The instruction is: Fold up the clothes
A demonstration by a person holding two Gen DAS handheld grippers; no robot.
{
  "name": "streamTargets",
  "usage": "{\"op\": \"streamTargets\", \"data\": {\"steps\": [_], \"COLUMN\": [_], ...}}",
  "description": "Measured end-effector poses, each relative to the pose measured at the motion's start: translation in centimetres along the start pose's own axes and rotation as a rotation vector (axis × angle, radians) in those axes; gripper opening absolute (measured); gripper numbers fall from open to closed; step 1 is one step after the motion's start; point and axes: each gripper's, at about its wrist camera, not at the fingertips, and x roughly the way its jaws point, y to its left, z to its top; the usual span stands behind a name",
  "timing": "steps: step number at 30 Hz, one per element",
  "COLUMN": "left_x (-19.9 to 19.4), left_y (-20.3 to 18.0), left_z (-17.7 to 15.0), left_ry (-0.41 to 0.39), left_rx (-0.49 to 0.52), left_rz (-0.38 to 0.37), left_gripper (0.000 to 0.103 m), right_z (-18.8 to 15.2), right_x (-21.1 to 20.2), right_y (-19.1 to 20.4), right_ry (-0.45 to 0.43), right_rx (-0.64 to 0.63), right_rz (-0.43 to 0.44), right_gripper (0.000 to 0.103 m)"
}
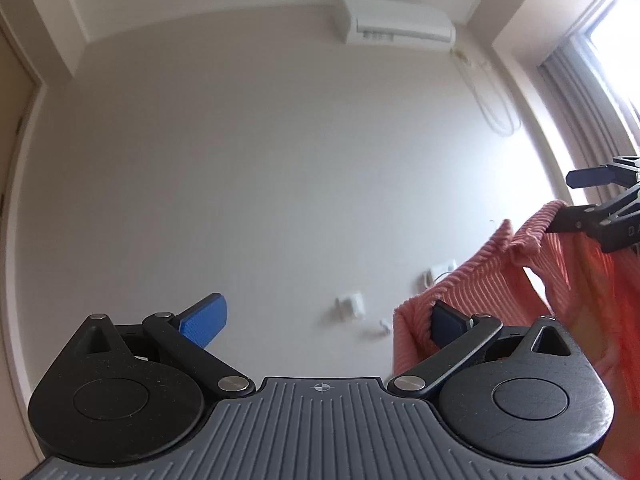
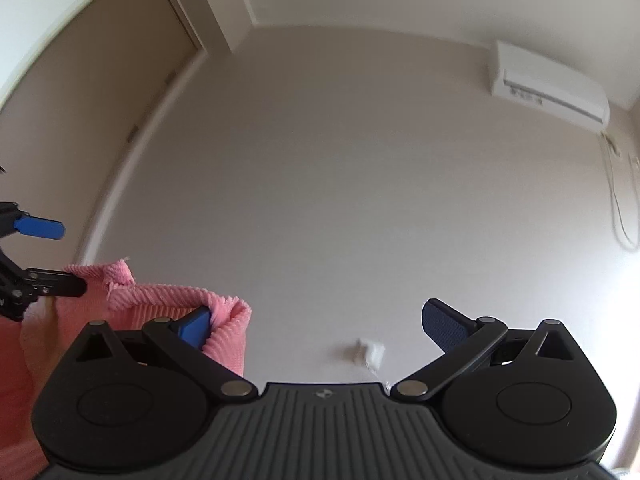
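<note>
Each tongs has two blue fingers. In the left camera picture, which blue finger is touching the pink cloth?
The right-hand finger of the left tongs: its pad is tucked into the pink cloth. The left-hand finger sticks out into bare air before the wall.

No supporting surface visible; pink cloth (image 2: 224, 320) hangs on spread tongs.

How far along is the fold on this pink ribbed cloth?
Done: the pink ribbed cloth is lifted in front of the wall. In hand: it hangs between the left gripper and right gripper, draped over one finger of each, with both sets of jaws wide open rather than pinching. Left: no completed fold is visible; where it will be laid is out of view.
</note>
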Motion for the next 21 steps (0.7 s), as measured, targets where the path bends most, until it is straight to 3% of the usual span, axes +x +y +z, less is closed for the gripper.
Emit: {"op": "streamTargets", "data": {"steps": [4, 5, 7, 8, 11, 14, 16, 19, 21], "left_x": [7.2, 9.2, 13.0, 14.4, 14.2, 11.9, 9.6, 6.5, 4.2], "left_y": [-0.4, -0.5, -0.3, -0.2, 0.7, 0.7, -0.3, -2.5, -4.3], "left_z": [-4.7, -6.4, -10.7, -12.6, -17.7, -20.5, -20.8, -23.2, -24.6], "left_ry": [0.16, 0.225, 0.417, 0.5, 0.626, 0.721, 0.779, 0.844, 0.859], "left_rx": [0.007, 0.001, -0.036, -0.054, -0.082, -0.046, -0.01, 0.084, 0.181], "left_rz": [-0.023, -0.037, -0.083, -0.099, -0.141, -0.236, -0.325, -0.431, -0.455], "left_gripper": [0.103, 0.103, 0.103, 0.103, 0.103, 0.103, 0.103, 0.103, 0.103], "right_z": [-7.9, -10.5, -16.4, -19.2, -23.4, -23.4, -23.2, -28.0, -29.9], "right_x": [7.1, 9.5, 15.0, 16.6, 15.8, 13.1, 11.1, 8.8, 7.2], "right_y": [1.7, 1.9, 2.3, 2.5, 1.9, 1.5, 2.0, 5.5, 7.0], "right_ry": [0.125, 0.211, 0.527, 0.643, 0.7, 0.75, 0.844, 0.992, 1.059], "right_rx": [-0.117, -0.136, -0.148, -0.121, -0.041, -0.04, -0.092, -0.211, -0.306], "right_rz": [-0.09, -0.071, 0.057, 0.094, 0.106, 0.131, 0.2, 0.287, 0.344], "right_gripper": [0.103, 0.103, 0.103, 0.103, 0.103, 0.103, 0.103, 0.103, 0.103]}}
